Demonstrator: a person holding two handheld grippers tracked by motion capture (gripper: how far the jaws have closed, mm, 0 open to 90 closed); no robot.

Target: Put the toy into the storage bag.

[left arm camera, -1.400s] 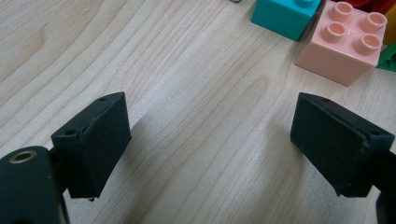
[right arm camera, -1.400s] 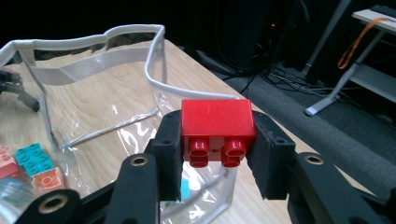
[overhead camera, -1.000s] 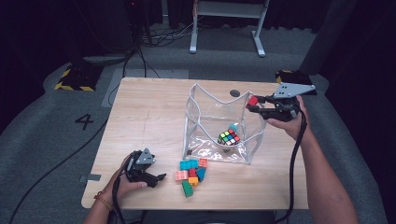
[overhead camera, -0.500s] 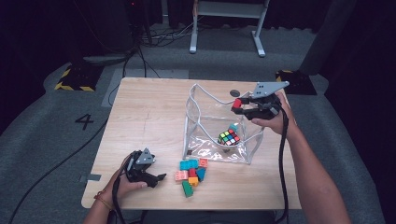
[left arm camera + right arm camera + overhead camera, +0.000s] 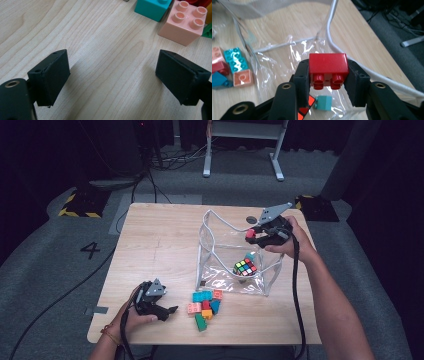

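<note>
Risk sits with the red brick (image 5: 328, 67), clamped between the jaws of the right gripper (image 5: 261, 234) above the clear bag's (image 5: 210, 245) open mouth: released too near the soft rim, it could glance off and land on the bench (image 5: 160, 240). The left gripper (image 5: 159, 309) rests by the loose bricks (image 5: 205, 302), jaws wide and holding nothing.

A light wooden table (image 5: 160, 245) stands on grey carpet (image 5: 50, 270). A white number four (image 5: 91, 250) is marked on the floor to its left. Beyond it lie a yellow-and-black striped pad (image 5: 80, 202) and dark cables (image 5: 165, 160), near the white legs of a stand (image 5: 242, 145).
</note>
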